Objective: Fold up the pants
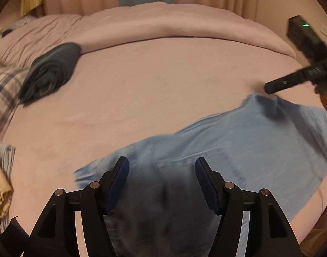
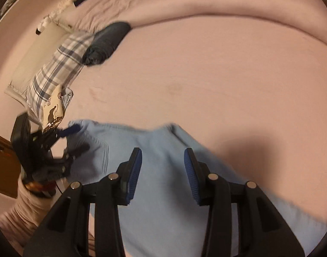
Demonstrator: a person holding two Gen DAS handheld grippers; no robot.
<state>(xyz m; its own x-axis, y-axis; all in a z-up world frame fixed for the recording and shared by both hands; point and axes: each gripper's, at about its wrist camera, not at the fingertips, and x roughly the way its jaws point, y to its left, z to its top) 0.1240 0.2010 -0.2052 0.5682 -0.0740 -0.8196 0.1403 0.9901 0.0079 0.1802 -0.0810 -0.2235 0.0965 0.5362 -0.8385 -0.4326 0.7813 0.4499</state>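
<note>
Left wrist view, light blue pants (image 1: 238, 141) beneath open left hand-held gripper (image 1: 162, 166)

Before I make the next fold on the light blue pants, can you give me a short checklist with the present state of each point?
1. Light blue pants lie on the bed sheet: ok.
2. Pants smooth and flat: cannot tell, both views are blurred.
3. Left tool free, jaws apart with no cloth pinched: ok.
4. Right tool free, jaws apart over the pants: ok.
5. Sheet beyond the pants bare for folding: ok.
6. Dark folded garment well apart from the pants, by the plaid pillow: ok.
</note>
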